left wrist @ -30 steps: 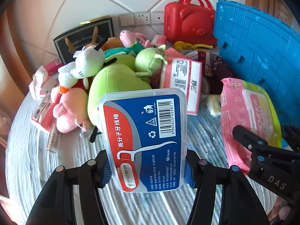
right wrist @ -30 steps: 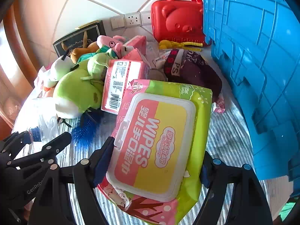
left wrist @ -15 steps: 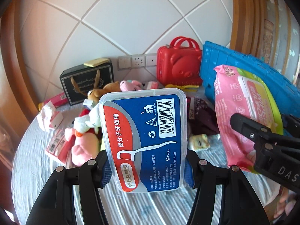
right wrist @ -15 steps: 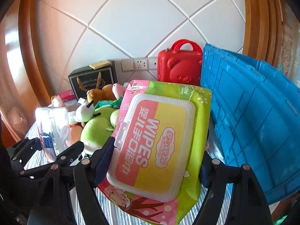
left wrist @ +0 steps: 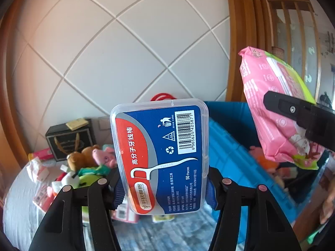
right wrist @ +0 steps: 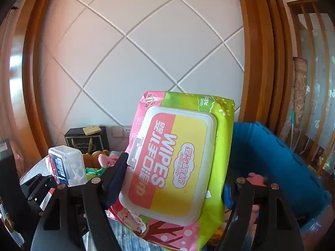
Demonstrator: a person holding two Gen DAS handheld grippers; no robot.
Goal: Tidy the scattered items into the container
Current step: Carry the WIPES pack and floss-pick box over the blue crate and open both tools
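1. Left wrist view: left gripper [left wrist: 164, 185] fingers pinch a stiff, light floss pick box [left wrist: 160, 156] by its sides, above the bench.
2. Right gripper [right wrist: 174, 185] fingers squeeze a soft, heavier wipes pack [right wrist: 178, 163] near the blue container [right wrist: 272, 167].

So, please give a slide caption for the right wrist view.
Right gripper holds a wipes pack beside the blue crate.

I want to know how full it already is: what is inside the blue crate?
Inside the blue crate, pink and orange soft items lie at the bottom. The wipes pack and floss box, both held aloft, cover the rest.
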